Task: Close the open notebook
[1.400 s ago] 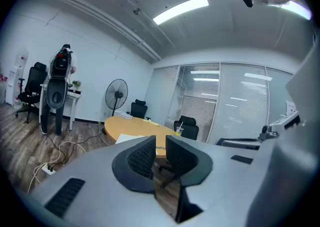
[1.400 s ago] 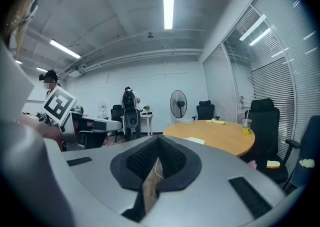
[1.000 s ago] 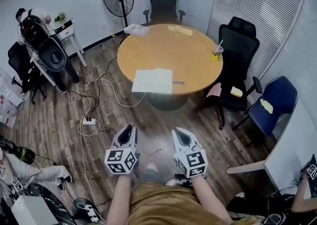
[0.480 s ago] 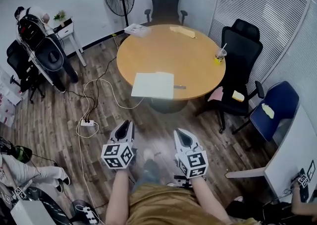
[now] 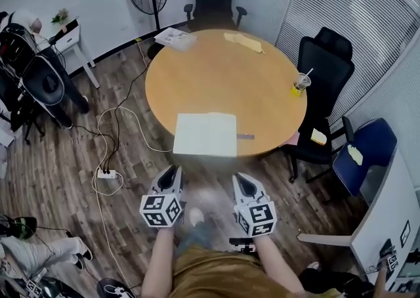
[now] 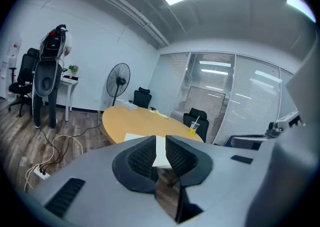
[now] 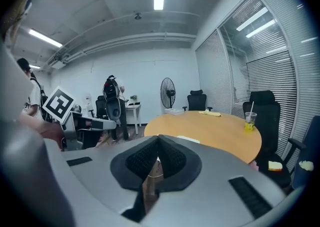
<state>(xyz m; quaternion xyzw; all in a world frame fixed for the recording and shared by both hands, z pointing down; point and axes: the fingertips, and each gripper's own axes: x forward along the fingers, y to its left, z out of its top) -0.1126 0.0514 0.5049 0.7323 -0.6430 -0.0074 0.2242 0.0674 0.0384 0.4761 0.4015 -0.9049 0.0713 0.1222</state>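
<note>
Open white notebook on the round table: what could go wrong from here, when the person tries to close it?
1. The open white paper notebook lies at the near rim of the round wooden table; a push may slide it off.
2. A small dark pen-like thing lies by its right page and could be knocked away.
3. A white power strip with loose cables lies on the floor at the left; a foot may catch it.
</note>
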